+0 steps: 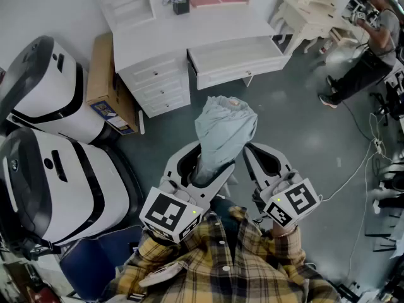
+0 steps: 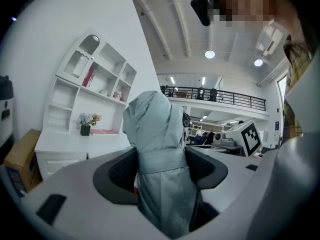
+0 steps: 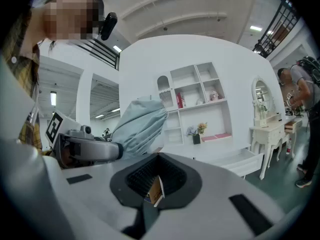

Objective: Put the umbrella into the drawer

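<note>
A folded pale grey-blue umbrella (image 1: pixel 224 131) stands nearly upright between the jaws of my left gripper (image 1: pixel 205 166), which is shut on its lower part just below the strap. The left gripper view shows the umbrella (image 2: pixel 160 149) filling the gap, both dark pads pressing on it, in the left gripper (image 2: pixel 162 171). My right gripper (image 1: pixel 252 150) hangs beside it on the right, apart from the umbrella, its jaws together on nothing; a small label sticks up from its pad (image 3: pixel 155 189). The white desk's drawer (image 1: pixel 237 59) stands pulled out ahead, also seen as the drawer (image 3: pixel 247 161).
Two large white-and-black machines (image 1: pixel 50 169) and a cardboard box (image 1: pixel 107 81) stand at the left. The desk's closed side drawers (image 1: pixel 158 84) are left of the open one. A small white table (image 1: pixel 306 11) and a person (image 1: pixel 369 40) are at the far right. Cables (image 1: pixel 353 175) lie on the floor.
</note>
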`<control>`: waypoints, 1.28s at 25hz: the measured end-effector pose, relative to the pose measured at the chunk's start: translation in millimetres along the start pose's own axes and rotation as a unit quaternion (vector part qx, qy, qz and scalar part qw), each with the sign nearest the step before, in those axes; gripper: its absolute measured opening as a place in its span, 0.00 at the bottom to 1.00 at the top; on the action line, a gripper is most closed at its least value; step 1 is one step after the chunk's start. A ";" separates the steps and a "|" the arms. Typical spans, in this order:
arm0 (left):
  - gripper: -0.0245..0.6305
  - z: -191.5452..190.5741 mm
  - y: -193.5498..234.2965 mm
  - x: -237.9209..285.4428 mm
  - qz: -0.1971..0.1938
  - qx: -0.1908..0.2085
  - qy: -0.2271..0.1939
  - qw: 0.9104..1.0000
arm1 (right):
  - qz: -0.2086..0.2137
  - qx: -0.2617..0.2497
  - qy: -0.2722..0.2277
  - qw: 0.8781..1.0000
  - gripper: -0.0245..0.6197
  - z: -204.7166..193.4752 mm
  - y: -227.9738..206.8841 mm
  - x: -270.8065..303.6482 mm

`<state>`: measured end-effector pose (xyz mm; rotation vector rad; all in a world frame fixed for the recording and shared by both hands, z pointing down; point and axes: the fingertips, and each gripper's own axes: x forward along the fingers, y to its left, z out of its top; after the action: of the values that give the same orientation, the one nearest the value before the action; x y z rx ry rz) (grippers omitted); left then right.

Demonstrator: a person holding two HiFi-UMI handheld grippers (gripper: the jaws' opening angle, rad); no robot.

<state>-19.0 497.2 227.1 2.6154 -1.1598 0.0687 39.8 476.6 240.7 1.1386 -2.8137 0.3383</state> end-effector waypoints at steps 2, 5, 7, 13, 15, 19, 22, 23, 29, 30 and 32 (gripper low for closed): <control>0.50 0.4 4.3 -1.8 0.001 0.003 0.000 1.000 | -0.001 -0.001 -0.004 1.000 0.06 1.5 0.1 4.1; 0.50 2.6 10.3 -3.6 0.001 0.008 -0.003 1.000 | -0.005 -0.002 -0.009 1.000 0.06 3.1 -0.2 9.6; 0.50 3.7 14.0 -4.1 -0.001 0.013 -0.002 1.000 | -0.013 0.002 -0.015 1.000 0.06 4.1 -1.9 12.4; 0.50 0.7 25.3 -6.6 -0.015 0.021 0.006 1.000 | -0.029 0.011 -0.027 0.999 0.06 0.7 -1.2 24.6; 0.50 1.2 29.3 -7.5 -0.017 0.024 0.006 1.000 | -0.033 0.012 -0.031 0.999 0.06 1.2 0.5 27.3; 0.50 -0.6 32.1 -5.1 -0.024 0.014 0.013 1.000 | -0.041 0.018 -0.029 0.999 0.06 -1.1 1.2 28.2; 0.50 -3.7 34.1 -0.7 -0.034 0.013 0.025 0.999 | -0.048 0.029 -0.022 0.998 0.06 -8.2 -1.6 31.8; 0.50 -4.1 35.8 1.4 -0.036 0.014 0.027 0.999 | -0.049 0.033 -0.021 0.998 0.06 -9.3 -3.9 33.7; 0.50 -3.9 56.1 30.0 -0.024 0.011 0.039 0.999 | -0.041 0.053 -0.019 0.998 0.06 -13.8 -32.4 51.8; 0.50 -3.9 60.2 35.1 -0.020 0.008 0.041 0.999 | -0.037 0.055 -0.016 0.998 0.06 -15.0 -37.5 56.1; 0.50 -2.8 68.5 45.8 -0.015 0.006 0.043 0.999 | -0.031 0.059 -0.013 0.998 0.06 -15.2 -50.1 65.4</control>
<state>-38.0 421.3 252.9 2.6119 -1.0937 0.1822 27.6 401.0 274.7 1.2585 -2.8072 0.4937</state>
